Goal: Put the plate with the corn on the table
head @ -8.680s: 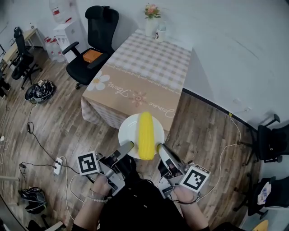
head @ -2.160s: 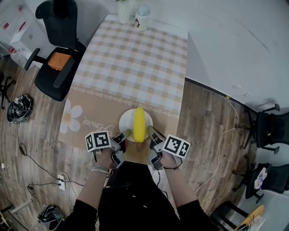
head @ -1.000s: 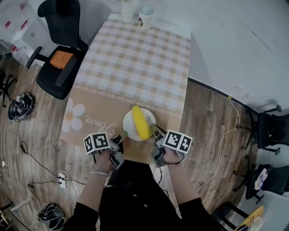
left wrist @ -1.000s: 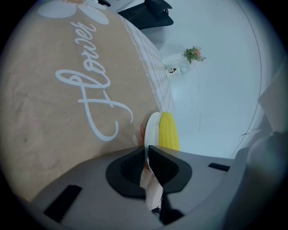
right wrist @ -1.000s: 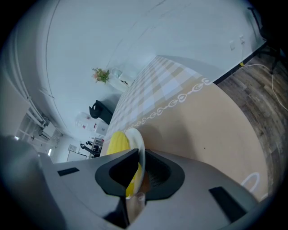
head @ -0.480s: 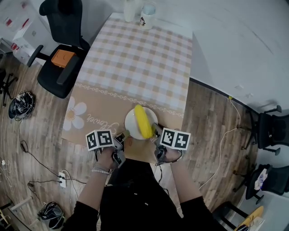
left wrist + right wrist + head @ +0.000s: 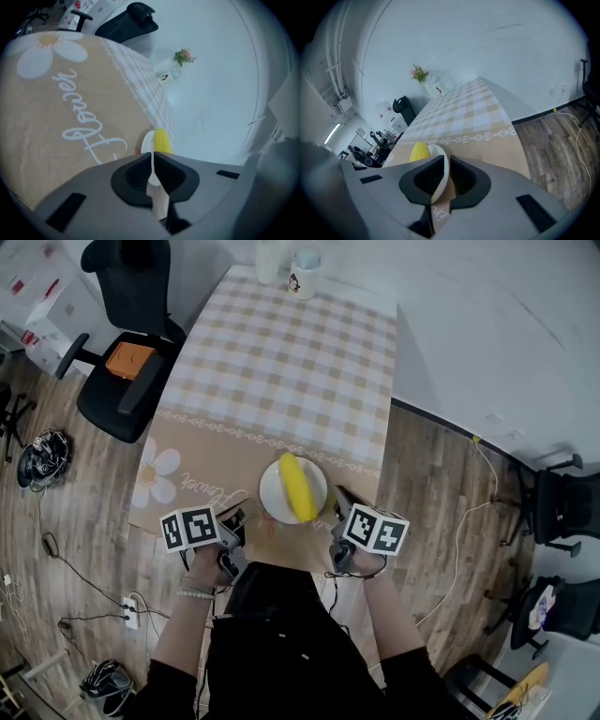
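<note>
A white plate [image 7: 274, 495] with a yellow corn cob [image 7: 298, 487] lying aslant on it sits at the near end of the table [image 7: 281, 371], on the beige band of the cloth. My left gripper [image 7: 242, 517] is just left of the plate, and a strip of cloth shows between them. Its jaws have just been closing and stand almost together. In the left gripper view the plate [image 7: 149, 140] shows only through the slit, with nothing pressed between the pads. My right gripper [image 7: 335, 500] is at the plate's right rim [image 7: 439, 176], which fills the gap between its pads.
A vase [image 7: 270, 254] and a jar [image 7: 305, 259] stand at the table's far end. A black office chair [image 7: 122, 343] is left of the table. A power strip [image 7: 127, 615] and cables lie on the wood floor. More chairs [image 7: 562, 512] stand at the right.
The plate was carried to the table's near end. In the last half second the left gripper drew back to the left off the rim. The right gripper shifted slightly right.
</note>
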`<action>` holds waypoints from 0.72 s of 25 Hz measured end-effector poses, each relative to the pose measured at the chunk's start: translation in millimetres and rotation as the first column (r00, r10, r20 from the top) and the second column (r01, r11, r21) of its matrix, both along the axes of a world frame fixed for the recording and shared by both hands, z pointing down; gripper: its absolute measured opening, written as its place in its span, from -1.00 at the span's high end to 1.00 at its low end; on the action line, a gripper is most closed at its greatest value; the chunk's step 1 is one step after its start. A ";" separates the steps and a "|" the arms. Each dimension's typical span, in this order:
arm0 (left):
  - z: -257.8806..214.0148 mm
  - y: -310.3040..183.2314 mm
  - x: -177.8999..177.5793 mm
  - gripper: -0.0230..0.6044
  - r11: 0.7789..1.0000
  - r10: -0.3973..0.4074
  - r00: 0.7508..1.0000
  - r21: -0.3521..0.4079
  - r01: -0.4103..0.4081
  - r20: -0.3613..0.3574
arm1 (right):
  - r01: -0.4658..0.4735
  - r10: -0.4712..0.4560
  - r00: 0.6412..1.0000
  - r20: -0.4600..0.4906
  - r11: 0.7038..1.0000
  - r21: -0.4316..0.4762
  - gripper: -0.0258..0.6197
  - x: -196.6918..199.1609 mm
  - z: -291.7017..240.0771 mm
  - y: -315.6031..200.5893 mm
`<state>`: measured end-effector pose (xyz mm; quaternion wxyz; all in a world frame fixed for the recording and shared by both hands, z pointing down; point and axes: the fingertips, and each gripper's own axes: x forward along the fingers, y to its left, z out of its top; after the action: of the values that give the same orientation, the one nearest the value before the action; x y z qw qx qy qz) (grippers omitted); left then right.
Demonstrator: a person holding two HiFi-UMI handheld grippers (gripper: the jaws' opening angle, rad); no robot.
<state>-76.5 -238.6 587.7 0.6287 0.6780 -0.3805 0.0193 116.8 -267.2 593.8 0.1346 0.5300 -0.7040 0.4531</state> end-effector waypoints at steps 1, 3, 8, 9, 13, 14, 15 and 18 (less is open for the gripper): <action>-7.7 -4.4 -5.2 0.84 0.999 -0.019 1.000 0.044 0.019 0.017 | 0.000 0.001 1.000 -0.012 0.999 0.036 0.72 1.6 -7.5 -1.4; -22.6 -13.5 -18.5 0.87 0.988 -0.078 0.995 0.135 0.069 0.066 | -0.001 0.005 0.999 -0.035 0.994 0.107 0.76 4.9 -22.6 -2.3; -61.9 -26.5 -37.4 0.88 0.941 -0.169 0.977 0.314 0.122 0.127 | 0.009 0.014 0.996 -0.087 0.968 0.253 0.77 11.3 -63.6 -1.6; -70.5 -28.0 -37.7 0.89 0.931 -0.169 0.975 0.349 0.109 0.145 | 0.018 0.011 0.995 -0.102 0.960 0.279 0.78 12.5 -72.1 -1.6; -108.3 -33.3 -31.3 0.88 0.875 -0.158 0.962 0.484 0.032 0.221 | 0.068 0.000 0.985 -0.175 0.920 0.385 0.78 14.2 -108.5 -0.9; -118.3 -33.4 -27.9 0.89 0.857 -0.153 0.959 0.516 0.008 0.239 | 0.083 -0.002 0.981 -0.195 0.909 0.408 0.78 14.2 -117.1 0.8; -128.5 -33.2 -24.2 0.88 0.837 -0.148 0.954 0.547 -0.020 0.260 | 0.098 -0.005 0.977 -0.213 0.898 0.428 0.78 14.1 -125.4 2.6; -158.6 -29.6 -15.6 0.89 0.767 -0.148 0.934 0.634 -0.100 0.327 | 0.139 -0.017 0.967 -0.253 0.869 0.474 0.78 12.2 -146.2 9.8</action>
<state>-92.1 -268.2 429.1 0.2797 0.8312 -0.4805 0.0033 129.0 -257.4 447.6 0.0992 0.5687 -0.7948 0.1870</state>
